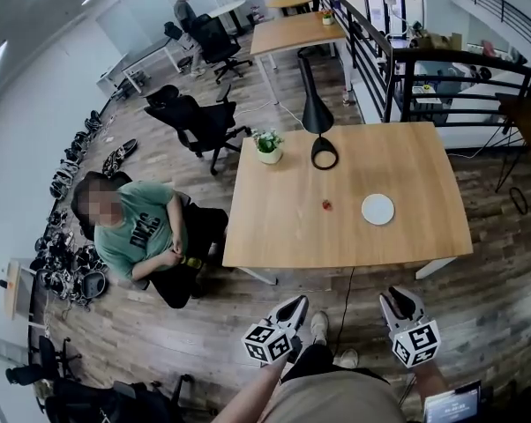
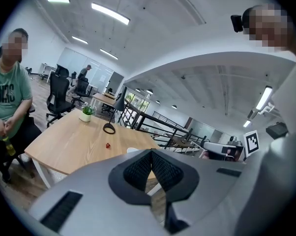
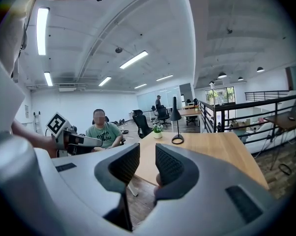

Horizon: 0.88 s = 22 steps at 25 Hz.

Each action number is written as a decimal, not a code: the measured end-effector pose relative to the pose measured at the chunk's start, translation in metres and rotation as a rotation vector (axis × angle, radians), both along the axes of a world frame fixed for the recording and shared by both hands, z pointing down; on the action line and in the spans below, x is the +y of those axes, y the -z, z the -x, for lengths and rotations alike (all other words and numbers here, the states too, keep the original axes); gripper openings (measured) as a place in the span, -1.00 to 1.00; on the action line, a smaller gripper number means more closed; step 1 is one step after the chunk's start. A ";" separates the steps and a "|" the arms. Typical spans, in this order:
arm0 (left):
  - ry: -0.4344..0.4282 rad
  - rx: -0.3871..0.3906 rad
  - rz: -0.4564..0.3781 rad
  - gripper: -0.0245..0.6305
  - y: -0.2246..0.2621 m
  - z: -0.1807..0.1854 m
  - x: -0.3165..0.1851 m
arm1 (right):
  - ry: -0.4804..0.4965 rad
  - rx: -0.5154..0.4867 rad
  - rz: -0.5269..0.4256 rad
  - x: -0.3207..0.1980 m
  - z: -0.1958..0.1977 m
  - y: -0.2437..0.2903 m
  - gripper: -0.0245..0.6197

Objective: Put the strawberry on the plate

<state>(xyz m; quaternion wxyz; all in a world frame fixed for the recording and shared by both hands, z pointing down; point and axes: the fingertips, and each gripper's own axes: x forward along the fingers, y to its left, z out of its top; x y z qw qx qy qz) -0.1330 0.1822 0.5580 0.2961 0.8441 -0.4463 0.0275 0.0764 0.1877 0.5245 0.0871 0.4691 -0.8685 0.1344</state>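
Strawberry well ahead of parted, empty right tool; left tool closed. Reach forward, straddle it gently.

- Wood-plank floor throughout, brown.
- Pale wooden table in the middle on white legs, with a black desk lamp and a small potted plant near its far edge.
- Black office chairs beyond its left corner; more pale desks farther back.
- Black metal railing along the right side.
- White walls and white ceiling, long strip lights lit.
- Row of dark items along the left wall (too small to identify).
- Seated person in a green shirt left of the table; a standing person far back.
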 end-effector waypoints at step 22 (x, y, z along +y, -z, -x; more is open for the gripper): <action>-0.062 0.066 -0.019 -0.92 -0.007 0.065 -0.117 | -0.054 0.074 -0.020 -0.104 0.066 0.016 -0.60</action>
